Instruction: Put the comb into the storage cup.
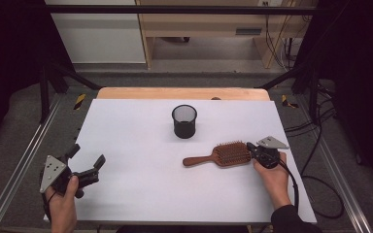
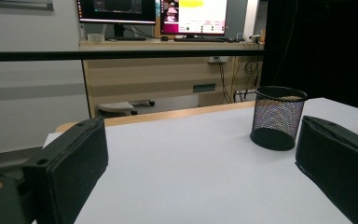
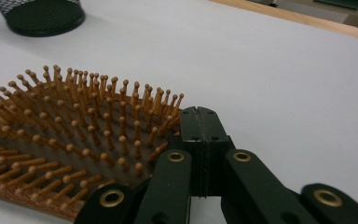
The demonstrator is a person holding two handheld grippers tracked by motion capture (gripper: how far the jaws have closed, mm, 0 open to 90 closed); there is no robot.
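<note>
**Right jaws shut at the brush head's edge, nothing gripped**

Right gripper (image 3: 200,116) sat closed, pads pressed together on nothing, tips against the hairbrush (image 1: 222,155) at the far-right end of its head. Brush lay bristles up on the white table (image 1: 141,194); long axis ran left-right, handle pointing away from those jaws toward table centre. Mesh cup (image 1: 184,121) stood beyond it, apart. Left gripper (image 1: 85,162) was jaws wide, empty, well off at the left edge. Right hand clearly nearer; likely nudging, not grasping

Left hand-held gripper (image 1: 88,160) gaping wide – right hand-held gripper (image 1: 249,146) jaws together.
</note>
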